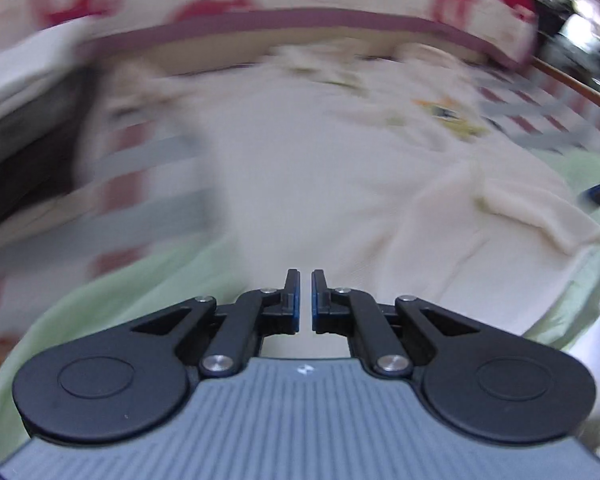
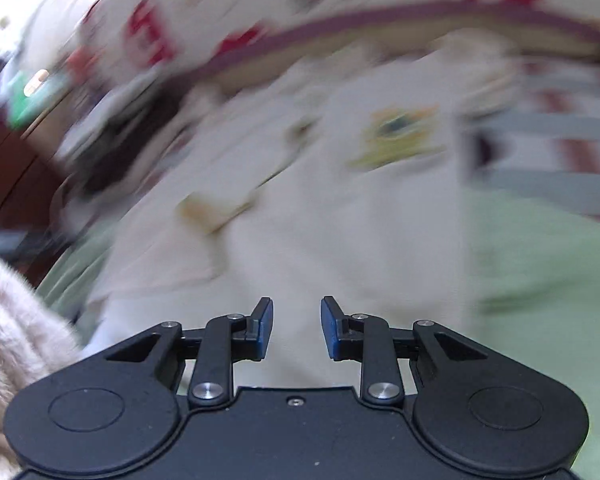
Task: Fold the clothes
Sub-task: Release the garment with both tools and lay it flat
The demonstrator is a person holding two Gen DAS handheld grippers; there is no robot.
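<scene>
Both tongs hang over the cream garment [image 1: 300, 184], which lies spread on a pale green sheet [image 1: 100, 300] and reaches toward the far edge of the bed. I judge it is laid flat so its edges can be gripped. Left gripper [image 1: 305, 300] stands with a narrow gap, holding nothing. Right gripper [image 2: 296, 328] is wider apart, also empty. Neither visibly touches cloth; blur hides finer detail.
</scene>
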